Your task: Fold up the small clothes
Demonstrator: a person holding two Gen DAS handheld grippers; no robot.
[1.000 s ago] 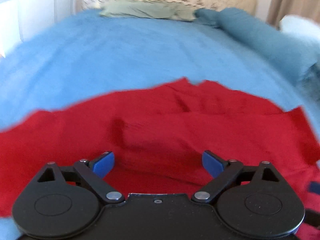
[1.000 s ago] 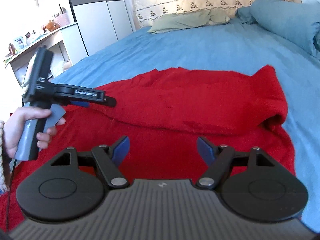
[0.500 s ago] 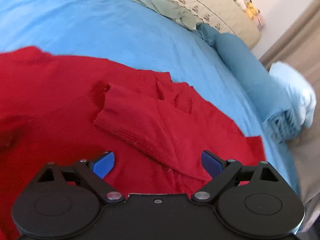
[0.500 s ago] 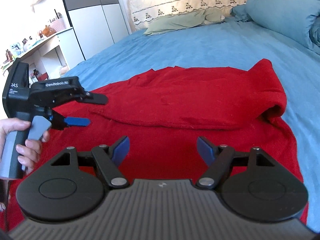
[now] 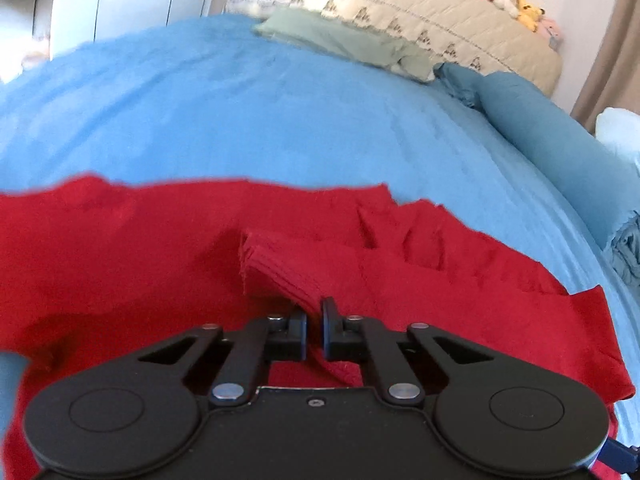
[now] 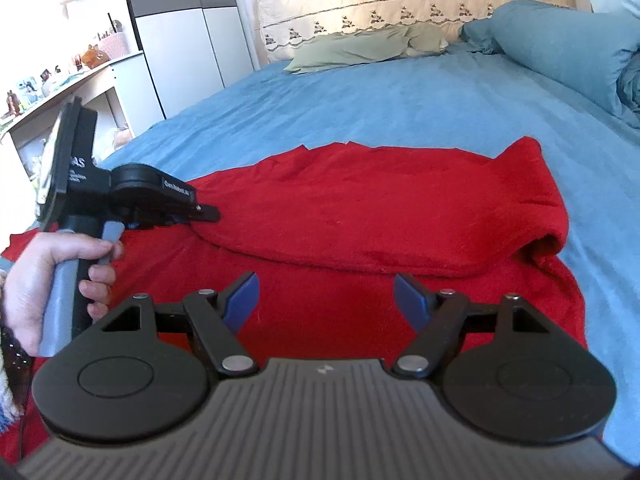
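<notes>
Two claws: left claw (image 5: 315,322) pinches the red sweater's (image 6: 380,208) cuff (image 5: 280,268), right claw (image 6: 325,300) gapes.

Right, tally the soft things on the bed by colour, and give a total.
Red: 1, the sweater, its cuff clamped in the left tool
Sage green: 1, the flat pillow
Teal: 1, the rolled duvet
Total: 3

Left wrist view low and close over the red garment (image 5: 160,264), facing the headboard (image 5: 460,12), right wrist view higher, both sharing both
</notes>
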